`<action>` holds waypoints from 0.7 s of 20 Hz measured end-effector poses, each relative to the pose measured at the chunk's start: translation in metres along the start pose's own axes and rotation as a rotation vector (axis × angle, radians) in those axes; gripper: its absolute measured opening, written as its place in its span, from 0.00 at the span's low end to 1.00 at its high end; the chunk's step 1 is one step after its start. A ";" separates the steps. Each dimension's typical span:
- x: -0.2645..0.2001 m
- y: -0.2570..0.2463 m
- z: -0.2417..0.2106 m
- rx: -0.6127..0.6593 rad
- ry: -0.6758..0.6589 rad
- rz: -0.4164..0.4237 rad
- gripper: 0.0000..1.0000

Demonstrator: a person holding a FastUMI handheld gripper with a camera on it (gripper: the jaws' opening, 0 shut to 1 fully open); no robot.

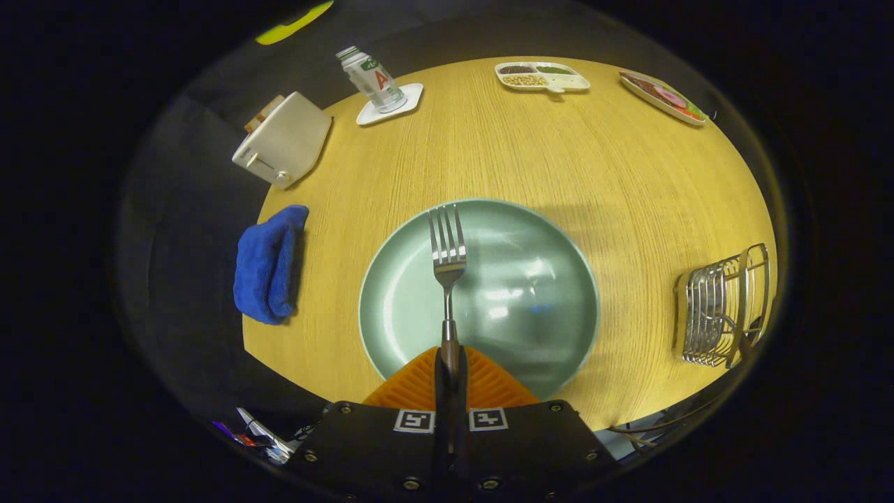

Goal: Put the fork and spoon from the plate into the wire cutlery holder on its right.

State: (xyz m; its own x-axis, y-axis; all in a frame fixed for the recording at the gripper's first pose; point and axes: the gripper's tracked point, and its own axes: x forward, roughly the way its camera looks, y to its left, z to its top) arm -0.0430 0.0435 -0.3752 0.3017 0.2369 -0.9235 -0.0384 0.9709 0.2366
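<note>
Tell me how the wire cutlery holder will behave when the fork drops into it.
The wire cutlery holder looks light and open-framed, so it may slide or tip on the smooth table. The fork, clamped in the gripper, is stiff metal and will likely clatter.

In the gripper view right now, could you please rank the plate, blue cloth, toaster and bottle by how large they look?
1. Plate, largest by far.
2. Toaster and blue cloth look alike, so no ranking.
3. Bottle, smallest, though it stands farthest.
The gripper is shut on the fork.

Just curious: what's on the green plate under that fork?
The plate looks bare, with only light reflections. The fork is clamped in the gripper above it; gripper and fork hide the plate's near edge.
</note>
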 end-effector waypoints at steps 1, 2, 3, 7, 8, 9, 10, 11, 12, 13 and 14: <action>-0.006 -0.004 0.005 0.009 -0.012 -0.002 0.03; -0.012 -0.008 0.011 0.019 -0.023 -0.004 0.04; -0.019 -0.013 0.016 0.028 -0.036 -0.008 0.03; -0.049 -0.040 0.036 0.062 -0.087 -0.034 0.04; -0.058 -0.049 0.039 0.071 -0.099 -0.044 0.04; -0.066 -0.056 0.042 0.081 -0.111 -0.054 0.04; -0.073 -0.065 0.044 0.093 -0.120 -0.064 0.04; -0.082 -0.075 0.044 0.106 -0.128 -0.075 0.04; -0.090 -0.085 0.043 0.121 -0.130 -0.086 0.03; -0.098 -0.095 0.041 0.135 -0.133 -0.096 0.03; -0.105 -0.106 0.038 0.145 -0.133 -0.109 0.03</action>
State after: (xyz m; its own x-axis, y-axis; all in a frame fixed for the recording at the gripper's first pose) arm -0.0342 -0.0854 -0.2912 0.4202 0.1142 -0.9002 0.1359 0.9729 0.1869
